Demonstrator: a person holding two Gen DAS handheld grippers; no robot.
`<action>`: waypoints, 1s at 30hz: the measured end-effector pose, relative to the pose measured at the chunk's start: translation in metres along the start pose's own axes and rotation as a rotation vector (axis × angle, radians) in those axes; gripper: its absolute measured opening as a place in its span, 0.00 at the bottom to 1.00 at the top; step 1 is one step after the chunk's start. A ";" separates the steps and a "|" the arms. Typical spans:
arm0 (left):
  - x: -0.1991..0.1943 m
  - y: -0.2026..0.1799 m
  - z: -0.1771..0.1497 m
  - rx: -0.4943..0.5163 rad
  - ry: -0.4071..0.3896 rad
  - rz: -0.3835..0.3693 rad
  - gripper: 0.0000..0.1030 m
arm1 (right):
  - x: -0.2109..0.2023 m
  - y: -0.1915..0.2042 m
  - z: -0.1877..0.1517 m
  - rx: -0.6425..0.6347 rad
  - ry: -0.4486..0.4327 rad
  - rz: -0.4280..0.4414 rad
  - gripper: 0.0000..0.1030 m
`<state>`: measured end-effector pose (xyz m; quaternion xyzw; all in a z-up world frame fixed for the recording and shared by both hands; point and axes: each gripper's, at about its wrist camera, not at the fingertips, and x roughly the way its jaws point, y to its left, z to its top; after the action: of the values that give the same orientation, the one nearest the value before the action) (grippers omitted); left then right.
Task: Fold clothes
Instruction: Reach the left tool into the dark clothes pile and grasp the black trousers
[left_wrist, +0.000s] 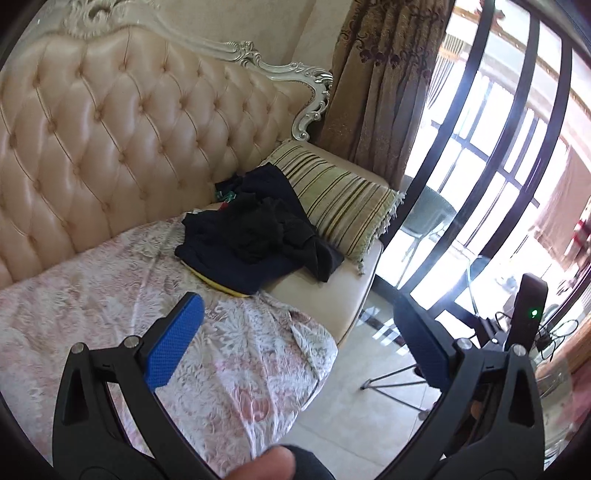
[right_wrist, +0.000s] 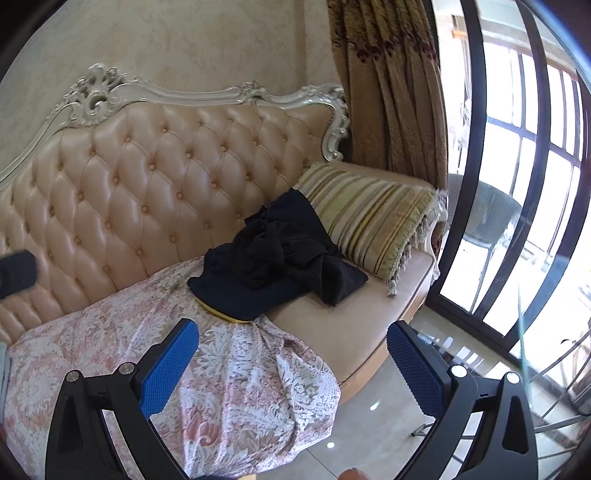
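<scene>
The left gripper (left_wrist: 295, 332) and right gripper (right_wrist: 291, 354) both hover with jaws spread wide and empty, probably ready to grasp. The dark clothes (right_wrist: 280, 254) lie crumpled on the sofa (right_wrist: 354, 332), beside the striped pillow (right_wrist: 373, 218).

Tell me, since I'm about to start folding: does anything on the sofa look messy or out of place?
Yes. The dark clothes lie crumpled in a heap on the sofa, partly leaning on the striped pillow. A yellow edge pokes out underneath.
</scene>
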<state>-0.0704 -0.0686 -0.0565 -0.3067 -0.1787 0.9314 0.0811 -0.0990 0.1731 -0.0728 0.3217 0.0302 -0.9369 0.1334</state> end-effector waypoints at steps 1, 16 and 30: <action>0.016 0.012 0.002 -0.015 0.026 -0.020 1.00 | 0.013 -0.006 -0.002 0.012 0.009 0.005 1.00; 0.370 0.138 0.064 -0.708 0.302 -0.268 0.81 | 0.159 -0.067 -0.020 0.117 0.131 0.016 1.00; 0.425 0.113 0.101 -0.499 0.408 -0.006 0.10 | 0.142 -0.077 -0.032 0.104 0.101 0.000 1.00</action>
<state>-0.4748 -0.0906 -0.2546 -0.4968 -0.3826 0.7779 0.0402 -0.2086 0.2186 -0.1869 0.3754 -0.0121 -0.9197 0.1149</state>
